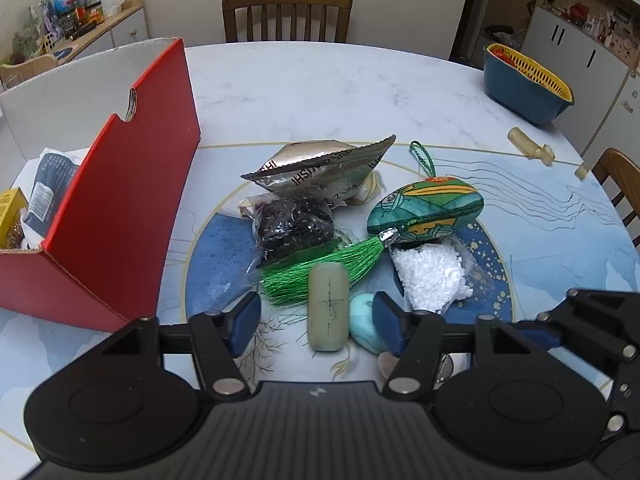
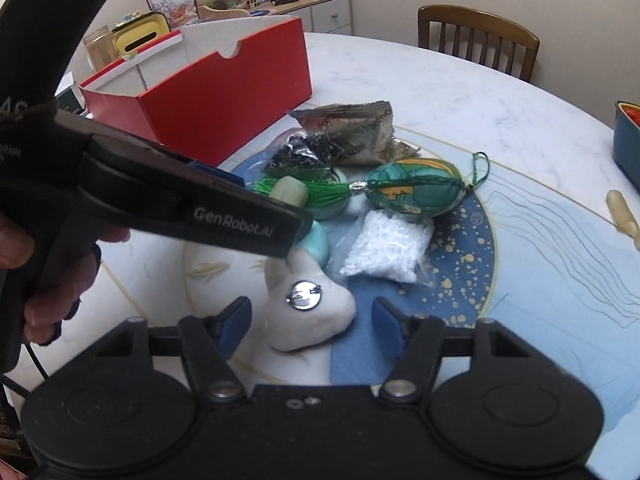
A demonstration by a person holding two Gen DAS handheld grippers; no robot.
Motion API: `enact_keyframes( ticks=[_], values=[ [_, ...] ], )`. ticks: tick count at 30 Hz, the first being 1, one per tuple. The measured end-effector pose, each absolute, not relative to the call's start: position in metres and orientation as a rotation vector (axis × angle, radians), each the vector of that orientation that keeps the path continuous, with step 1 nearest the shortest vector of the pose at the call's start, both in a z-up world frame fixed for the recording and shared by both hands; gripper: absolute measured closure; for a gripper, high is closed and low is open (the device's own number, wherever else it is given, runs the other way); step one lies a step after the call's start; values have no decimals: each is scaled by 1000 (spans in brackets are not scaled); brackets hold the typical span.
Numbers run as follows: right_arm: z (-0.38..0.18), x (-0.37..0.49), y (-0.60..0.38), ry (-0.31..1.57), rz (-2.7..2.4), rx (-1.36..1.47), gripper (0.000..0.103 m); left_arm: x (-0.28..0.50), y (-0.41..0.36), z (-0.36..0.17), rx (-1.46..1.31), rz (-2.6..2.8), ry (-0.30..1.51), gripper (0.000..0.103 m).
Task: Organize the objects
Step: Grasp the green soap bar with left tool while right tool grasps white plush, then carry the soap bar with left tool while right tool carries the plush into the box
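A pile of small items lies mid-table: a silver foil packet (image 1: 320, 162), a bag of black beads (image 1: 294, 226), a green tasselled pouch (image 1: 426, 208), a bag of white beads (image 1: 430, 276), a pale green bar (image 1: 328, 306), a teal piece (image 1: 362, 322). My left gripper (image 1: 316, 326) is open, its jaws standing either side of the pale bar and teal piece. My right gripper (image 2: 312, 326) is open around a white plush piece with a metal pin (image 2: 308, 308). The red box (image 1: 116, 216) stands left and holds several items.
A blue basket with a yellow liner (image 1: 526, 82) sits far right. Beige wooden pieces (image 1: 530, 146) lie near the right edge. Chairs stand behind and right of the table (image 1: 304, 84). The left gripper body (image 2: 180, 196) crosses the right wrist view.
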State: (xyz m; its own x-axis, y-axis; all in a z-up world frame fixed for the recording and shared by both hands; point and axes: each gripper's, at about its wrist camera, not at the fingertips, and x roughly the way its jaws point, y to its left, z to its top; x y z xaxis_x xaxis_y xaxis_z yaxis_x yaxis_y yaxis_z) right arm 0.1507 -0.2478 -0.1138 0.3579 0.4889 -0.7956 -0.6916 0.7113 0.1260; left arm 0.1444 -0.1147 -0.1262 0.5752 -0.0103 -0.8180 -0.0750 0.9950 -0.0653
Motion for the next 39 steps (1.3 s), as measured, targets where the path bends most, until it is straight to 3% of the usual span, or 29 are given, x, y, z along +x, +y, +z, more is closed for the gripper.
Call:
enact_keyframes(
  ticks=[4, 14, 16, 30, 33, 37, 39],
  values=[
    [-113, 149, -246, 923, 779, -261, 50, 145, -115, -125, -114, 30, 961, 59],
    [-112, 147, -246, 916, 789, -283, 57, 155, -104, -126, -209, 17, 1005, 71],
    [-112, 146, -247, 914, 789, -280, 58, 155, -104, -126, -218, 9, 1009, 79],
    [-99, 145, -262, 927, 752, -213, 65, 149, -98, -119, -215, -18, 1005, 82],
    [-93, 148, -270, 938, 726, -178, 91, 144, -94, -111, -222, -35, 995, 82],
    [-89, 151, -278, 942, 690, -156, 91, 138, -88, -101, -235, -52, 987, 82],
    [-90, 150, -279, 952, 700, -155, 85, 134, -83, -95, -245, -61, 979, 82]
  ],
)
